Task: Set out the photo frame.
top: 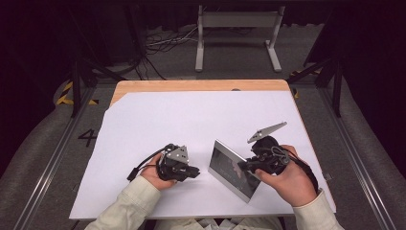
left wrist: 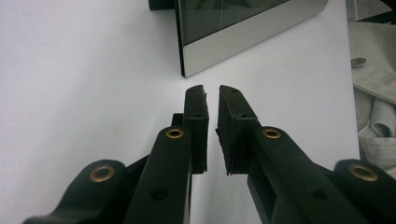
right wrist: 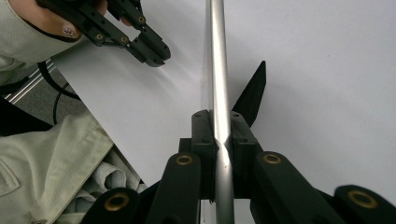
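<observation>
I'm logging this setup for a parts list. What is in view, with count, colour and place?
Picture frame: one, silver rim with dark glass, standing tilted on the sheet at right centre, its edge clamped by the right gripper.
Sheet: one, white, covering most of the table.
Table: one, light wood, bare strip at the far edge.
Stand: one, grey metal, on the floor beyond the table.
Cables: several, dark and pale, on the floor at the back left.
Left gripper: one, black, resting on the sheet, jaws nearly shut on nothing.
Right gripper: one, black, shut on the frame.
Sleeves: two, pale, bottom edge.
</observation>
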`<state>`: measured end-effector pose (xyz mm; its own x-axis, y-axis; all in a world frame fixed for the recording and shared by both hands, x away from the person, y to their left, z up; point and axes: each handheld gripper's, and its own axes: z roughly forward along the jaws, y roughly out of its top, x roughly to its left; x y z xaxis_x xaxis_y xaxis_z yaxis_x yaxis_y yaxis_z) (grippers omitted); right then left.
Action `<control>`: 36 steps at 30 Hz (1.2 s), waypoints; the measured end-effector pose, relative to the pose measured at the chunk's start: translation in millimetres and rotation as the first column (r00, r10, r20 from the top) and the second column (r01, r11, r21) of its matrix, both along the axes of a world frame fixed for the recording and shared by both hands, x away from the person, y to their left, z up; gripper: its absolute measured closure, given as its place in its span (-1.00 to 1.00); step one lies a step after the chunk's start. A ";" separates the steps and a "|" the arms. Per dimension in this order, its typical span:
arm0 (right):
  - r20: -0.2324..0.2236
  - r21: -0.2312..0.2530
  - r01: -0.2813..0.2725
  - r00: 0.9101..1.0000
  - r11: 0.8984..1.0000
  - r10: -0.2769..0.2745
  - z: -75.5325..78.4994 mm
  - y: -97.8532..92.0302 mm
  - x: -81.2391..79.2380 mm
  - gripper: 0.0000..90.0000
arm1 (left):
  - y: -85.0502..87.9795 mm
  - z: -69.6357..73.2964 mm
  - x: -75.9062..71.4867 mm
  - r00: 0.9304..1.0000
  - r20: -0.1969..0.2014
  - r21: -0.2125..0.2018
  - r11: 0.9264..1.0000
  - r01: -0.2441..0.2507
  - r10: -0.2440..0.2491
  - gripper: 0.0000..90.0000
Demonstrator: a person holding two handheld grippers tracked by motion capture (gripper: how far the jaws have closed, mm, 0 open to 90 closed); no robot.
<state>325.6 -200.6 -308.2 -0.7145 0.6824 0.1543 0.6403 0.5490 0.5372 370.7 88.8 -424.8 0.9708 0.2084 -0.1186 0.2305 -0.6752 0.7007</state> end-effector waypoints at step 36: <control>0.104 -0.092 -0.227 0.966 0.970 0.236 35.6 -0.8 38.6 0.86 | 27.2 -1.8 -5.1 0.997 -0.008 -0.004 0.997 -0.083 0.083 0.80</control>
